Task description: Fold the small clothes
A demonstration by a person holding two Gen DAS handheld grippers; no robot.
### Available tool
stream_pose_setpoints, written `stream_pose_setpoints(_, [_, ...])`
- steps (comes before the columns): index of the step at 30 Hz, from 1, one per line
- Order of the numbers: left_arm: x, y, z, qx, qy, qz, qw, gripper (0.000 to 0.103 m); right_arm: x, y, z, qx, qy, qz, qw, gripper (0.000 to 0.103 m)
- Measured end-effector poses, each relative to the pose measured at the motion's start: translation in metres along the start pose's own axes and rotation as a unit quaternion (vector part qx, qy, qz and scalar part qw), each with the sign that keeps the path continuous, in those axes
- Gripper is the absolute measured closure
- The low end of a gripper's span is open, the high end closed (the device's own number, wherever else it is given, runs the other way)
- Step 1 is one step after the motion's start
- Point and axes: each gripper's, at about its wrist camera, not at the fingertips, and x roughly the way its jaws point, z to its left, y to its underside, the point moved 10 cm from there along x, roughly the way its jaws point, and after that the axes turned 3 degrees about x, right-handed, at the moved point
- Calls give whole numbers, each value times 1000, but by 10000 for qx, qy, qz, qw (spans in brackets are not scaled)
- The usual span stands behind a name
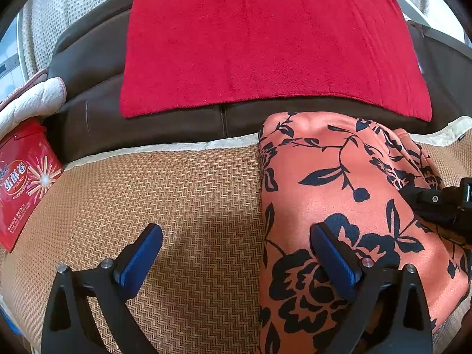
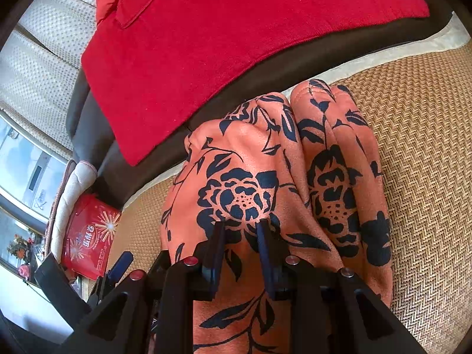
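Observation:
An orange garment with a black flower print (image 1: 339, 183) lies folded lengthwise on the woven mat (image 1: 177, 194). In the right wrist view the garment (image 2: 250, 177) shows two long folds side by side. My left gripper (image 1: 237, 231) is open wide at the garment's left edge, with one blue pad over the mat and the other over the cloth. My right gripper (image 2: 241, 225) stands just over the middle of the garment. Its jaws are a narrow gap apart and no cloth is bunched between them. The right gripper (image 1: 442, 203) also shows at the garment's right side.
A red towel (image 1: 265, 47) is draped over the brown leather sofa back (image 1: 88, 112) behind the mat. A red snack bag (image 1: 23, 183) and a white quilted cushion (image 1: 32, 100) sit at the left. The mat (image 2: 421, 162) extends right of the garment.

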Motion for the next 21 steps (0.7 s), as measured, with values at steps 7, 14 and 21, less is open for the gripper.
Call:
stream_pose_setpoints(7, [-3,-1,-3,47,-35,-4,10000,2,-1,0,0,-8,-23,-18,10000,76])
stream_pose_setpoints(14, [-6,-3,-4,83,-51,0,10000,2,-1,0,0,-5,-22,-25,10000,76])
stream_pose_setpoints(21, [-6,-4,-5,75,-55,3,10000,2,-1,0,0,-29,-10,-36,10000,76])
